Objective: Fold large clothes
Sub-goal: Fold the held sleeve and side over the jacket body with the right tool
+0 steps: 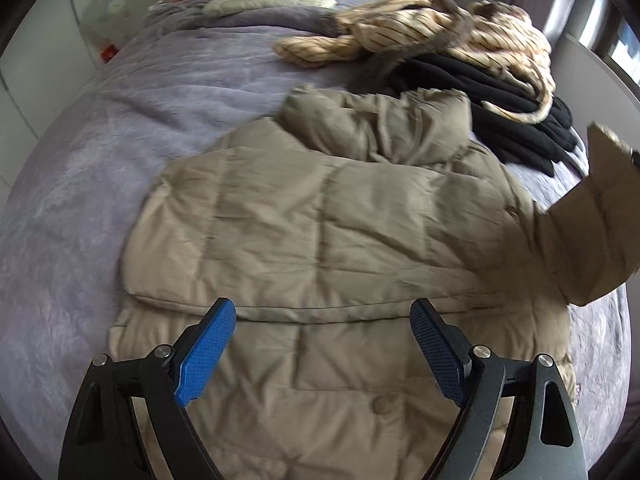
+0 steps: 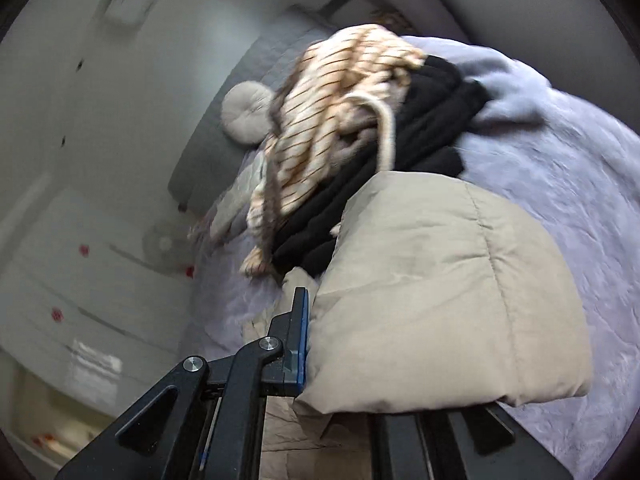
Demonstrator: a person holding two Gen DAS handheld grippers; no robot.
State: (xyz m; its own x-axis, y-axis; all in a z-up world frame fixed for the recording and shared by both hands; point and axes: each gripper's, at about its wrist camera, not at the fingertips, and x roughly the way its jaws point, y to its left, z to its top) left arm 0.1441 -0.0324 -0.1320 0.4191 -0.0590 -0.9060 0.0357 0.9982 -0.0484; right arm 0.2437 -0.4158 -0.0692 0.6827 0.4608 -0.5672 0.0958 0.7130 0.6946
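- We find the beige padded jacket (image 1: 320, 220) lying spread across the lilac blanket (image 1: 88, 168) on the bed, its collar end bunched toward the headboard.
- One sleeve (image 2: 448, 288) is lifted clear of the bed at the jacket's right side; it shows at the right edge of the left wrist view, blurred.
- Our right gripper (image 2: 316, 344) has that sleeve clamped: the blue-padded finger (image 2: 301, 340) presses flat against the fabric, and the other finger is hidden beneath the padding, so we judge the jaws closed on the sleeve.
- Our left gripper (image 1: 322, 344) hangs above the jacket's lower half, jaws spread wide with nothing between them; whether it touches the fabric, we cannot tell.
- Beyond the collar, a striped cream garment (image 1: 460, 36) lies on top of a black garment (image 1: 516, 120), both near the jacket.
- Farther back we note a round cushion (image 2: 246, 116) against the grey headboard (image 2: 224, 136), and a white fan (image 1: 112, 8) beside the bed.
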